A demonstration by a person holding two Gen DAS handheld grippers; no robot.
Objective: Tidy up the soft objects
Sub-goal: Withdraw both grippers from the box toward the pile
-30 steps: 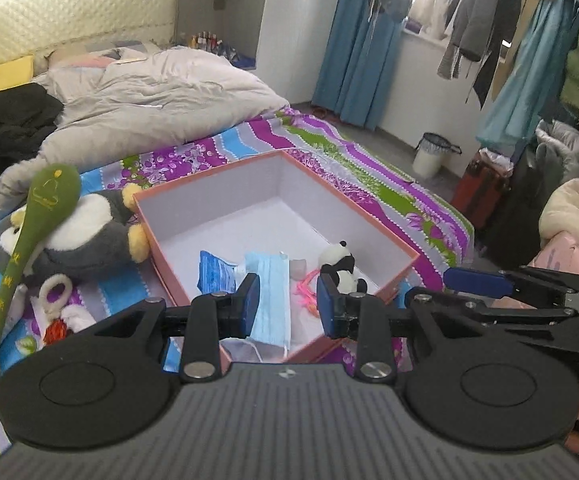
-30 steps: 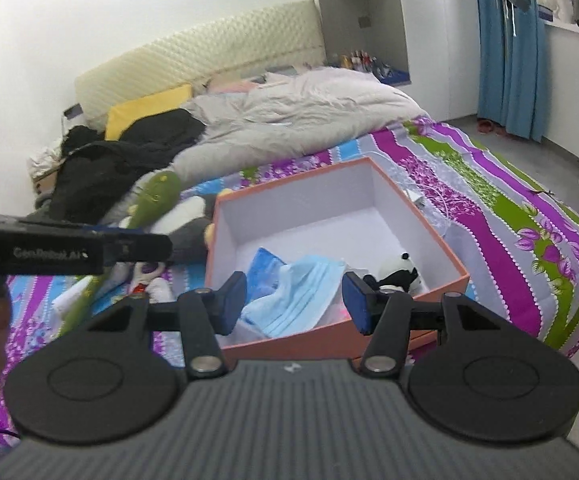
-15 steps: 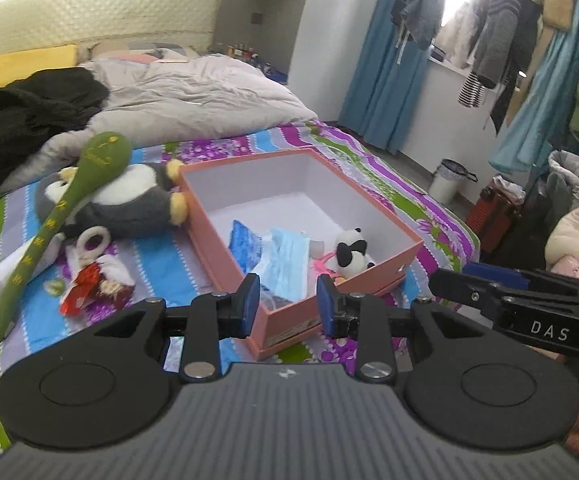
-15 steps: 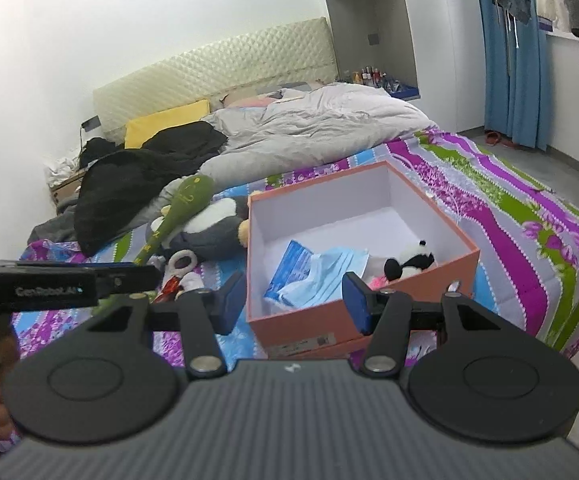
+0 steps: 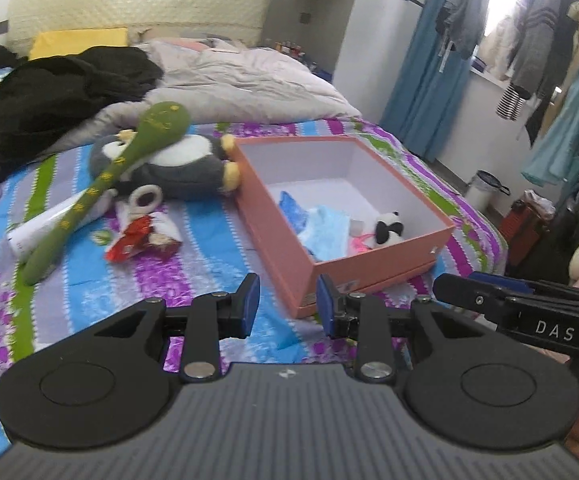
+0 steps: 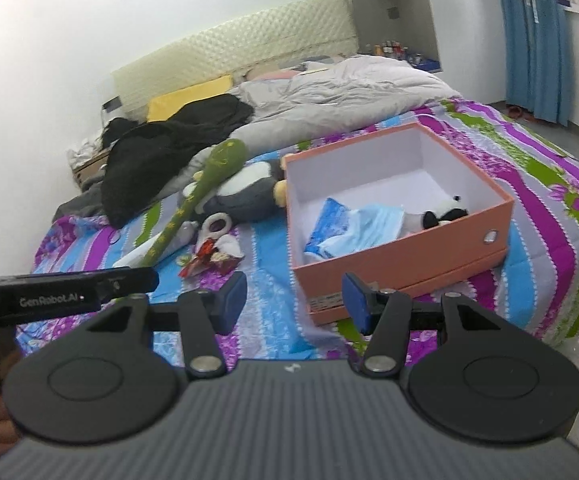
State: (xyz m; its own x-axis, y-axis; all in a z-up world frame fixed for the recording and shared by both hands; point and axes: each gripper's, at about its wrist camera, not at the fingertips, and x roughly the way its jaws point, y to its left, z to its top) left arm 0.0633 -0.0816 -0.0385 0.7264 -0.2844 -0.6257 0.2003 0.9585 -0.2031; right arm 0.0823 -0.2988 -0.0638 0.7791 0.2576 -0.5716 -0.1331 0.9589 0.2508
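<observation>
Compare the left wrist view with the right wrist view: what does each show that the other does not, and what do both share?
Only the left wrist view shows the hanging clothes, the white bin on the floor and the pink item beside the small panda.

Only the right wrist view shows the round metal eyelet on the box's side.

Both show the orange box holding the blue face mask and small panda, the penguin plush under the green plush stick, and the striped bedspread.
</observation>
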